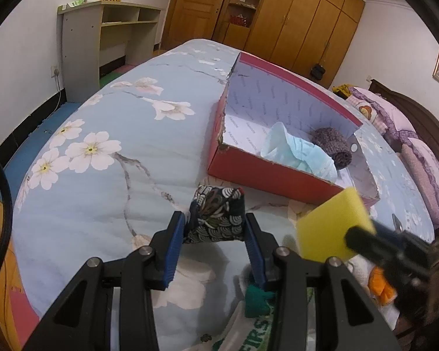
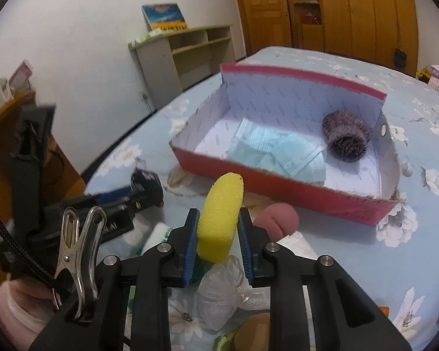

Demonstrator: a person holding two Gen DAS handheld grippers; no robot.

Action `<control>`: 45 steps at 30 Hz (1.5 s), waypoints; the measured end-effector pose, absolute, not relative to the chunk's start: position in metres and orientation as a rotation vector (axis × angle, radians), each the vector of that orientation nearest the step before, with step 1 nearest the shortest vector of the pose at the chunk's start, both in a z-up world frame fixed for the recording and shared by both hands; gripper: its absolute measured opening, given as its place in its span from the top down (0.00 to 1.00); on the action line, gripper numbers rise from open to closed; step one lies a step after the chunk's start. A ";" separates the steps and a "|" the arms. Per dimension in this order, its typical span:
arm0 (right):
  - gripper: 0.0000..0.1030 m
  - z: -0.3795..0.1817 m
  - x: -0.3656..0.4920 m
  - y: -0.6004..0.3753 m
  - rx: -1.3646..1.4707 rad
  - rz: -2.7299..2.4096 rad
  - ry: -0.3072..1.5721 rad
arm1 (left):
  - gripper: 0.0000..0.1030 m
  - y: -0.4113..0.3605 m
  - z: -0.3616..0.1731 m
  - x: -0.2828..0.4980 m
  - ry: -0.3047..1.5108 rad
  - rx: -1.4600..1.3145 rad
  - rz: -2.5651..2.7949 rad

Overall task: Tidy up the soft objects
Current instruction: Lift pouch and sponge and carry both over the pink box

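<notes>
My left claw [image 1: 215, 229] is clenched on a dark patterned fabric pouch [image 1: 218, 215] above the bed [image 1: 117, 134]. My right claw [image 2: 216, 234] squeezes a yellow sponge [image 2: 221, 213] upright between its pads. Ahead on the bed, the red cardboard box [image 2: 292, 188] holds a blue face mask [image 2: 281, 153] and a rolled purple knit piece [image 2: 346, 136].

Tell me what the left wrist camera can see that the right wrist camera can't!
Only the left wrist view shows the left tool squeezing the dark patterned fabric pouch from the front, and the purple pillows at the head of the bed.

Only the right wrist view shows the round pink plush ball, the white mesh puff and the silver metal clip.

Both show the red cardboard box, holding the light blue face mask and the purple knitted roll, and the yellow foam sponge gripped by the right tool.
</notes>
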State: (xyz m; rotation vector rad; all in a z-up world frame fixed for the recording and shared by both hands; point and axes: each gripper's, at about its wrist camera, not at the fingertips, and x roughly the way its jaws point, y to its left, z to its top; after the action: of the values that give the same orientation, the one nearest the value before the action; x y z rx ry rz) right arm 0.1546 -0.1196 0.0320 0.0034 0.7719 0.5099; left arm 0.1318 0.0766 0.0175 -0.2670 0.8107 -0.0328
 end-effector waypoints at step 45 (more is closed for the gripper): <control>0.74 0.066 0.171 -0.204 0.145 0.379 0.646 | 0.53 0.045 0.023 0.140 0.895 -0.182 -0.122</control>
State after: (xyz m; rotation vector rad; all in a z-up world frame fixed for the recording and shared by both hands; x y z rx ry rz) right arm 0.1713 -0.2038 0.0657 0.1449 0.6463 0.3787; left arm 0.1400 0.0452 0.0228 -0.1818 0.8954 -0.1222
